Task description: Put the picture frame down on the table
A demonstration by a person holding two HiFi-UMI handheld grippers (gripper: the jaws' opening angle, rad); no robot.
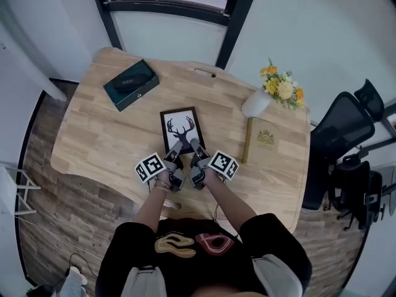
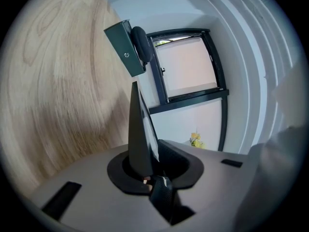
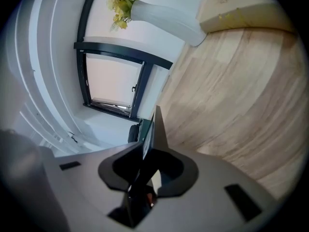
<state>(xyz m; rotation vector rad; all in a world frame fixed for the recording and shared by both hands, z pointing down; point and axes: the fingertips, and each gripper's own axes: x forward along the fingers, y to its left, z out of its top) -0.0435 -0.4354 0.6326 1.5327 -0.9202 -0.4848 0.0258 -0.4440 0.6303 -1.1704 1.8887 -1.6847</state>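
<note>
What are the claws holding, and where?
The picture frame: the left claw and right claw each pinch its near edge, side by side.

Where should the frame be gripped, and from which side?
By its near edge, coming from the person's side. The frame is a thin flat panel, so jaws can close across its thickness there. The left gripper and right gripper are shut on that edge, side by side.
</note>
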